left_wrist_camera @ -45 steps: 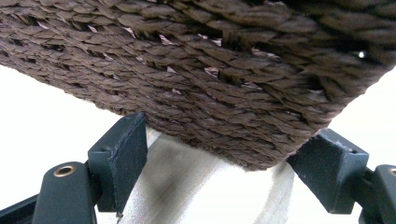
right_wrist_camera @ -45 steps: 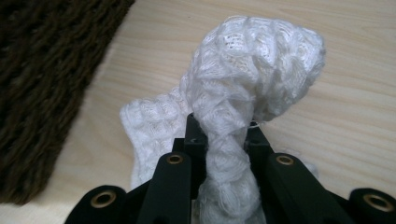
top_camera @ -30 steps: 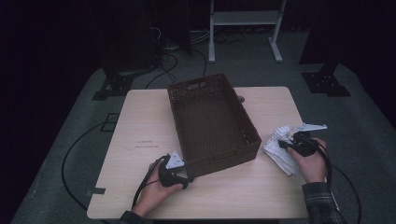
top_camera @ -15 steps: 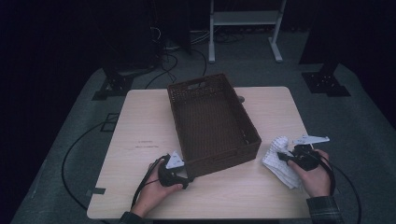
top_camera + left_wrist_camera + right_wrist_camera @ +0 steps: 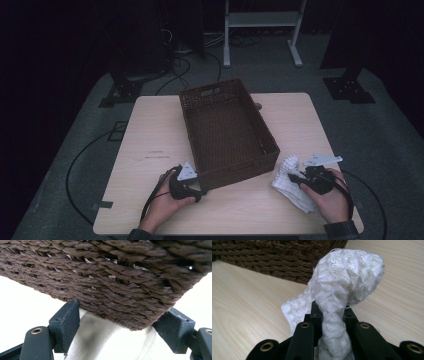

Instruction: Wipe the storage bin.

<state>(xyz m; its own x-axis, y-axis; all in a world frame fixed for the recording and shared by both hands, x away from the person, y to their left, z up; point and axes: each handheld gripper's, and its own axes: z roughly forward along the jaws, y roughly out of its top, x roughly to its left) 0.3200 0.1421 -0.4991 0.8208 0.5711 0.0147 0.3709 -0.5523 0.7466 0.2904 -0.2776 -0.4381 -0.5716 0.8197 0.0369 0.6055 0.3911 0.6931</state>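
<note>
A dark brown woven basket stands empty in the middle of the table. My left gripper rests open at the basket's near left corner, its jaws on either side of that corner. A white waffle-weave cloth lies crumpled at the near right of the table. My right gripper is shut on a bunched fold of that white cloth, which rises above the jaws. The basket wall stands just beyond it.
The light wooden table has bare room to the left of the basket and along the far right. A white metal stand and black cables are on the dark floor behind and beside the table.
My right gripper has moved nearer and slightly left with the white cloth, dragging it toward the table's front edge. The left gripper and the basket have stayed still.
</note>
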